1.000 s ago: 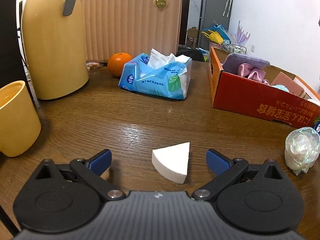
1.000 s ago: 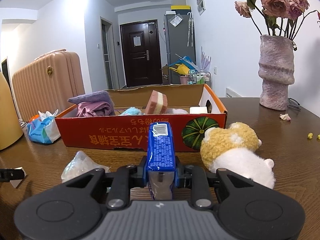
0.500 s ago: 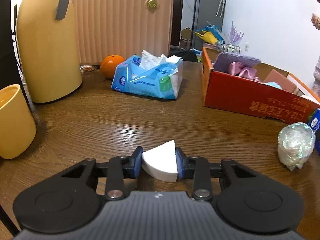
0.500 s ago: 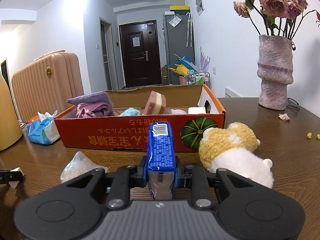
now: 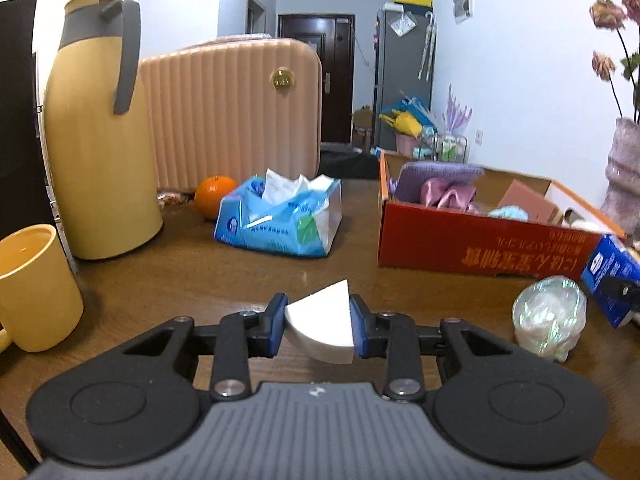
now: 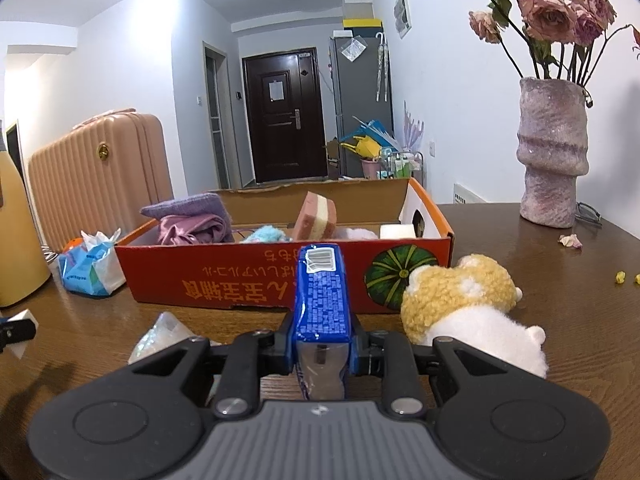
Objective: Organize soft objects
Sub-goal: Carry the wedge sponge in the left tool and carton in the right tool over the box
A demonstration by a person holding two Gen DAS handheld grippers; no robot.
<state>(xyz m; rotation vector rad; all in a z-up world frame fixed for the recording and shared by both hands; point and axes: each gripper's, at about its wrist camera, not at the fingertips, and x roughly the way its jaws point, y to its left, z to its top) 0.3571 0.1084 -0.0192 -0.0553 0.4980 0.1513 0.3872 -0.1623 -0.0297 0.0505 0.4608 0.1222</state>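
Currently both loaded: left gripper (image 5: 319, 326) clamped on white wedge sponge (image 5: 322, 330), right gripper (image 6: 321, 346) clamped on blue pack (image 6: 322, 294). Red box (image 6: 256, 280) dead ahead of right, forward-right of left; right nearer.

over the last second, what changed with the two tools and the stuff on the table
The left tool closed on the white sponge wedge and lifted it off the table; its view now sits higher. The right tool stayed shut on the blue tissue pack, barely moving. The red box, plush toy and shiny bag stayed put.
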